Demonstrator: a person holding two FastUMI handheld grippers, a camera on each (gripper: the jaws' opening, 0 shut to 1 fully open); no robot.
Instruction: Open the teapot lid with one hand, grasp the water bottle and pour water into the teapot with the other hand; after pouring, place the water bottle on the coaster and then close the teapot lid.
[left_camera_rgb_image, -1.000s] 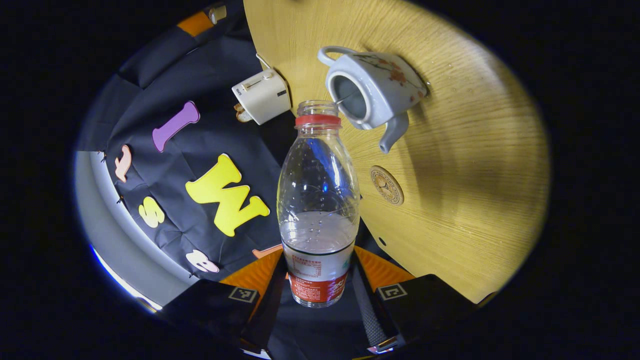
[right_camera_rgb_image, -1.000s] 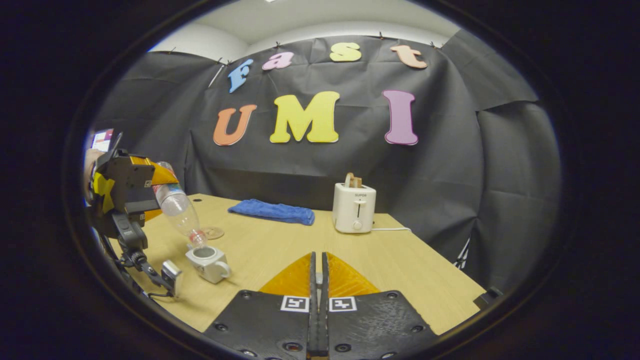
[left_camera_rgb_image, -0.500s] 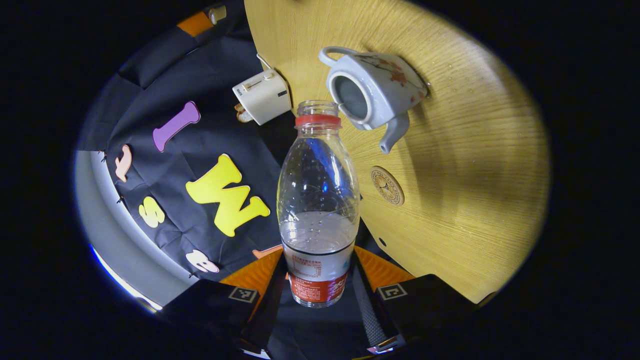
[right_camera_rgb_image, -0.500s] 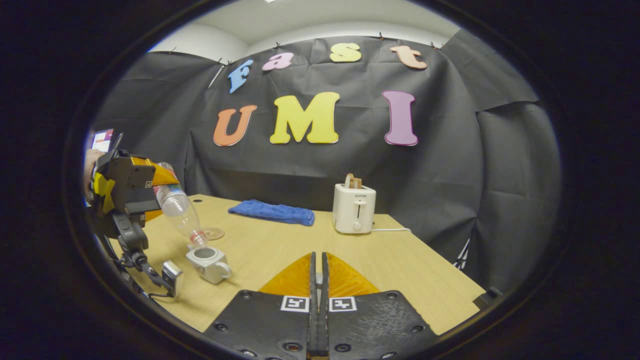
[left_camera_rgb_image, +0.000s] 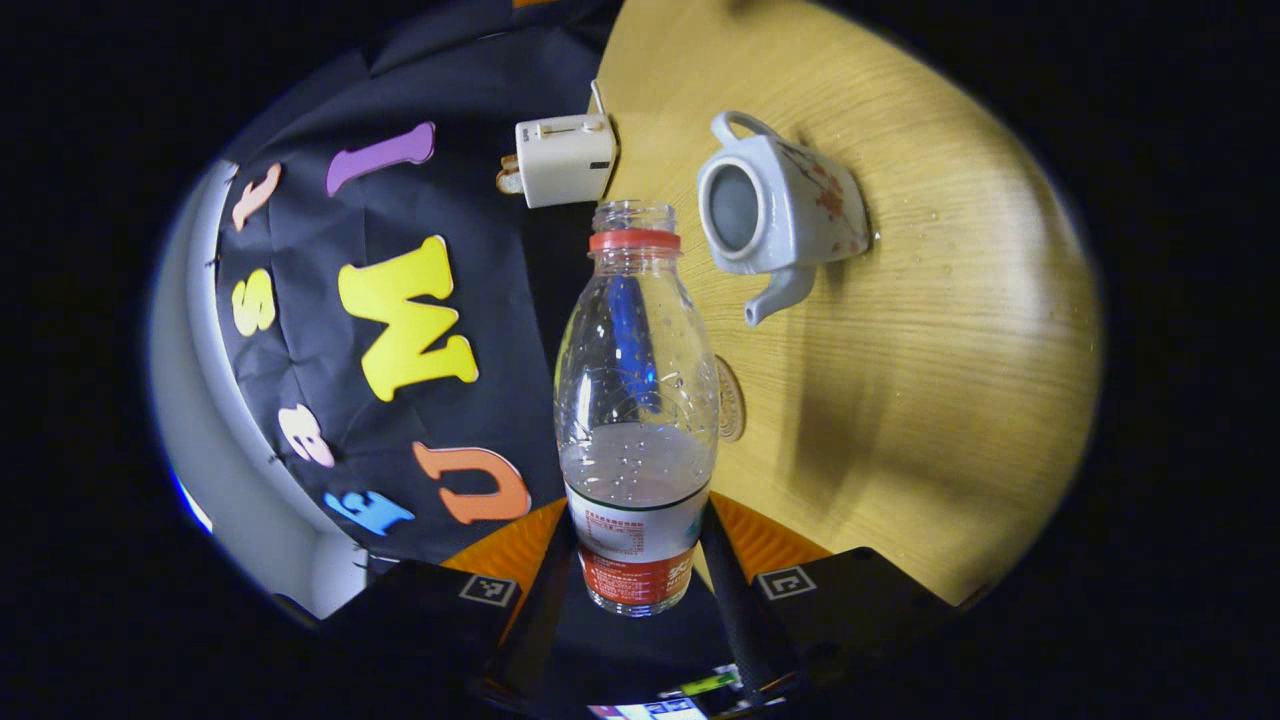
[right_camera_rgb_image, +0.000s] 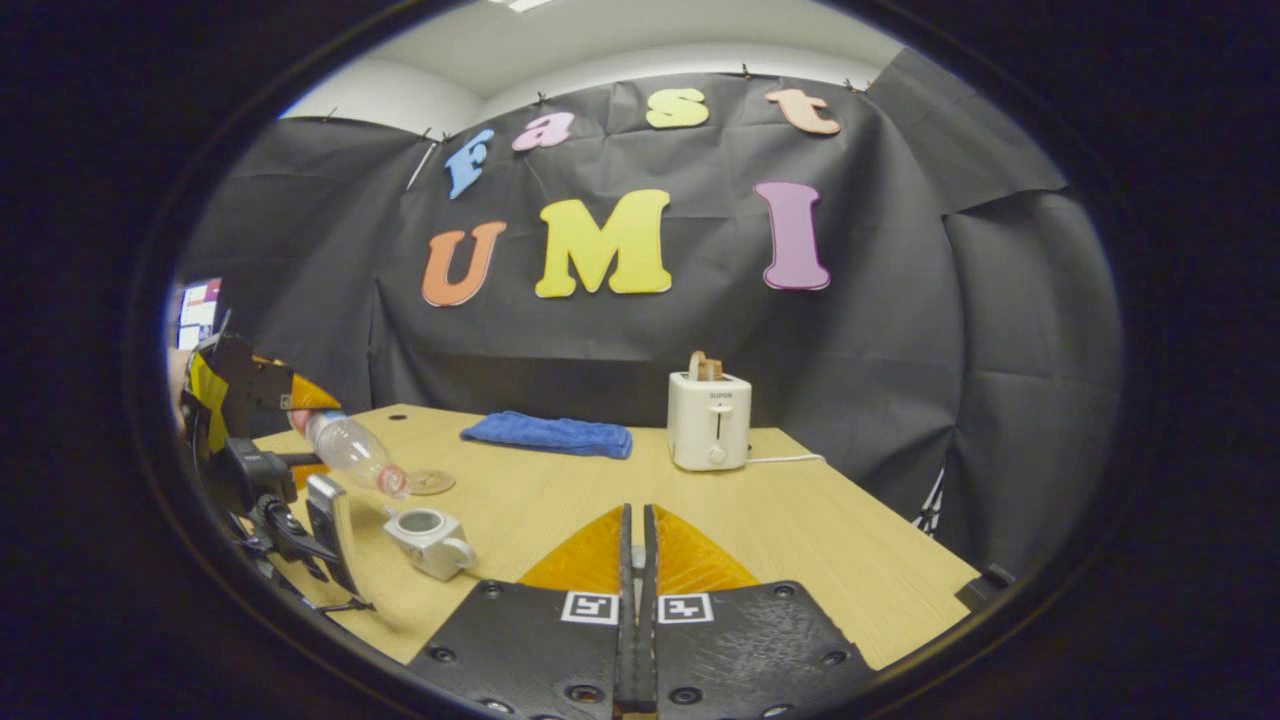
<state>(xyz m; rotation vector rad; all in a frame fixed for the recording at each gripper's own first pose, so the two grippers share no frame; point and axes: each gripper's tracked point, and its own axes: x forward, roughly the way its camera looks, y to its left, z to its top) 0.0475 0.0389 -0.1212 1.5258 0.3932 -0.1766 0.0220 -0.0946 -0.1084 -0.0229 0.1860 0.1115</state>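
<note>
The tabletop (right_camera_rgb_image: 620, 500) carried the teapot (right_camera_rgb_image: 428, 540) near its left edge, lid off and mouth open, with the coaster (right_camera_rgb_image: 430, 482) a little farther back. The lid could not be made out.

The bottle (left_camera_rgb_image: 637, 420) was held off the tabletop by the left tongs (left_camera_rgb_image: 635, 590). In the right gripper view it (right_camera_rgb_image: 348, 452) lay tilted mouth-down toward the right, its neck just above and behind the teapot, over the coaster. It was thin clear plastic, uncapped, with some water left in it: light, probably easy to dent under a hard squeeze, and slick where wet. The labelled lower body, where the tongs pinched it from both sides, looked like the stiffest hold. The teapot (left_camera_rgb_image: 775, 210) seemed to be glazed ceramic, heavy, hard and breakable; its loop handle was the obvious hold.

The left tongs (right_camera_rgb_image: 250, 440) were rolled over on their side, pointing across the tabletop. The right tongs (right_camera_rgb_image: 634, 580) hung level at the near edge, fingers pressed together on nothing, aimed at the toaster (right_camera_rgb_image: 708, 422) and well clear of the teapot.
</note>
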